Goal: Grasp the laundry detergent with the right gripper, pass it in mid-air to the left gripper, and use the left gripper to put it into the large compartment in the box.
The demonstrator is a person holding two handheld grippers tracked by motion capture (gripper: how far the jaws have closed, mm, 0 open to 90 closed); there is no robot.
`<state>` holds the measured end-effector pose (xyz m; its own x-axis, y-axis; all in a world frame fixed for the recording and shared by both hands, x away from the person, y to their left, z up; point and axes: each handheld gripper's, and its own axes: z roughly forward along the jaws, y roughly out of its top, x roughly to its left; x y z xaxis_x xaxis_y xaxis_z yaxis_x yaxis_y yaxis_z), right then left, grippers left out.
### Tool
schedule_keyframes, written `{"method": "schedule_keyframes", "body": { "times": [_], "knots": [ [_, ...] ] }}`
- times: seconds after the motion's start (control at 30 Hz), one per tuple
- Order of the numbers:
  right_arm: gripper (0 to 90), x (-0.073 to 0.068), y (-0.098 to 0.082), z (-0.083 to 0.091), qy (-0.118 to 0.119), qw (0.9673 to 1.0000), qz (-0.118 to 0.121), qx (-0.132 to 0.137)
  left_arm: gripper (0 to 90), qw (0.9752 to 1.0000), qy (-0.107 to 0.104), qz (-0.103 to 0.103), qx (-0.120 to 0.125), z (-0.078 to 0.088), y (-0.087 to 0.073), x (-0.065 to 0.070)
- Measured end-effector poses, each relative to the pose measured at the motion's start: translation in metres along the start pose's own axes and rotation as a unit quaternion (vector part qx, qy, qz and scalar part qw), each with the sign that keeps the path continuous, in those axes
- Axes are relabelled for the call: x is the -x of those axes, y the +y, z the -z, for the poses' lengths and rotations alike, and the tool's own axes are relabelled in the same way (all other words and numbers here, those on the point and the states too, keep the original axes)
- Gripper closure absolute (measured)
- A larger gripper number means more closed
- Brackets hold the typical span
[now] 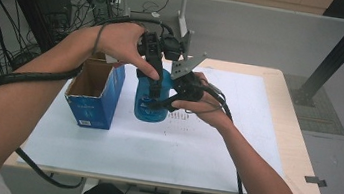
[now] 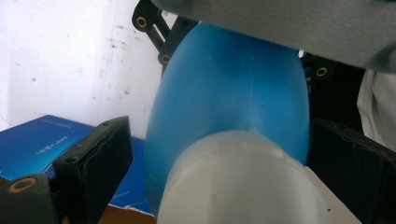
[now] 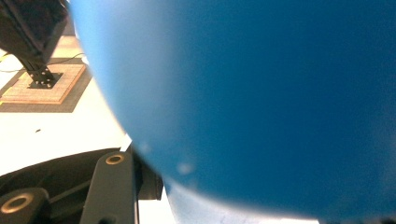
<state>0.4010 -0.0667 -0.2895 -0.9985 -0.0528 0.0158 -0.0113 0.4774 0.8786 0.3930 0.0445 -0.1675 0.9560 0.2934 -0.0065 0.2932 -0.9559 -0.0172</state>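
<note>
A blue plastic bottle (image 1: 150, 105) with a white cap (image 2: 233, 182) stands upright on the white sheet, just right of the box. My right gripper (image 1: 160, 101) comes in from the right and is shut on the bottle's body (image 3: 261, 93), which looms close between its jaws. From above, my left gripper (image 1: 155, 76) reaches down over the bottle's top. The cap sits between its open jaws, and a clear gap separates the left pad (image 2: 100, 158) from the cap. Below the cap I see the bottle's blue shoulder (image 2: 233, 88).
An open blue cardboard box (image 1: 93, 94) stands left of the bottle, close to it. A white sheet (image 1: 188, 149) covers the wooden table (image 1: 303, 159). Cables trail from both grippers off the table's front and left edges. A black post stands on the floor at the right.
</note>
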Motion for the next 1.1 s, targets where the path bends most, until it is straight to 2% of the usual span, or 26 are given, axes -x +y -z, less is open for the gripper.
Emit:
{"method": "schedule_keyframes", "body": {
  "times": [0.2, 0.33, 1.1],
  "knots": [
    [44.5, 0.0000, 0.0005, 0.0000, 0.001, 1.0000, -0.001, 0.001, 8.3, 1.0000, 0.002, 0.000, 0.005, 0.0014, -0.0004, -0.0003],
    [44.4, -0.0007, 0.0004, 0.0006, -0.001, 1.0000, -0.003, -0.001, 8.4, 1.0000, 0.002, -0.001, -0.004, -0.0009, 0.0002, 0.0001],
    [44.4, -0.0015, 0.0007, 0.0014, -0.001, 1.0000, -0.008, -0.005, 8.5, 1.0000, -0.003, -0.003, -0.003, -0.0013, 0.0007, -0.0001]
  ]
}}
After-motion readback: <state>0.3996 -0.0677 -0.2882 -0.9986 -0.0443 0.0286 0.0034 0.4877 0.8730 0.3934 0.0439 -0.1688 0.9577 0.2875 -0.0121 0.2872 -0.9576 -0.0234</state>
